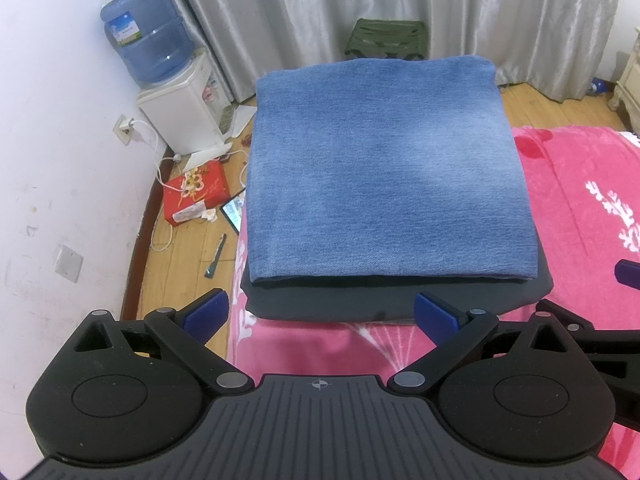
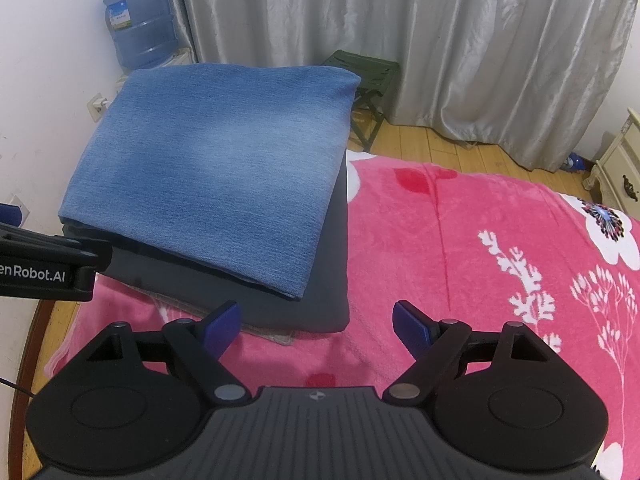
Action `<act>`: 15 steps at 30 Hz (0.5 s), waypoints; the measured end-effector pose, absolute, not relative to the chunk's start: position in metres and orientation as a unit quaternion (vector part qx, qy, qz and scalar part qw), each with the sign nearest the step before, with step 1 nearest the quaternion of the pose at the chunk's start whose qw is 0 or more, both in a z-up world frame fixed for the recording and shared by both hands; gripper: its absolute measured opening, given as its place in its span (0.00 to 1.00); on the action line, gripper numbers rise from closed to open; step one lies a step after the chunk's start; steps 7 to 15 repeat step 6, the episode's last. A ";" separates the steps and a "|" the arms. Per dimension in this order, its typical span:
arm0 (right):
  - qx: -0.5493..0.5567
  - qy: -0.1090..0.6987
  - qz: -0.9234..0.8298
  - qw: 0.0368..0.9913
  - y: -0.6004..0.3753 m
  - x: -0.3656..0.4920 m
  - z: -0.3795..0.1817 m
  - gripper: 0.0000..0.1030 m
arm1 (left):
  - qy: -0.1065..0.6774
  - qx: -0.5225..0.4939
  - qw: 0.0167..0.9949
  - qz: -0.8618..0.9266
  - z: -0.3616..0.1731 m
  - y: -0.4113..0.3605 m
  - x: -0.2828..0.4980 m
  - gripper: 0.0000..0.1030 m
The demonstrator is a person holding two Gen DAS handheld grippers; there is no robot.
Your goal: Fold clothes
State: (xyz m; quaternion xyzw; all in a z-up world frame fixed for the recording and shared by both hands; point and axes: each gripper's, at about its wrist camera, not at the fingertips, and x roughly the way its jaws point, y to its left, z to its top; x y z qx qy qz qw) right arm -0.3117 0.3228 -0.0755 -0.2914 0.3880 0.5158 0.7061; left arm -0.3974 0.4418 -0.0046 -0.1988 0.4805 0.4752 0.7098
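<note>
Denim (image 1: 384,168) folded square, squarely stacked on a dark folded garment (image 1: 400,300) at the bed (image 1: 580,200) corner, left wrist view alone showing a red box (image 1: 196,192) on the floor; left tongs (image 1: 320,312) spread, empty. Right wrist view: stack runs diagonally away to the left, pale cloth (image 2: 272,334) peeking beneath; right tongs (image 2: 316,326) spread, empty.

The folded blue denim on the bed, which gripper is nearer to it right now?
Left. The left gripper sits squarely before the folded blue denim; the right gripper is off its right corner. Both are open, touching nothing.
</note>
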 end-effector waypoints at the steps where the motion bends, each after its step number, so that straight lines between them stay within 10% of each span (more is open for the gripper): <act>1: -0.291 0.388 0.516 0.706 0.323 -0.312 -0.075 0.83 | 0.481 -0.199 0.710 0.475 -0.005 0.442 -0.397 0.97; 15: -0.291 0.388 0.516 0.706 0.323 -0.311 -0.075 0.83 | 0.481 -0.200 0.709 0.475 -0.005 0.442 -0.398 0.97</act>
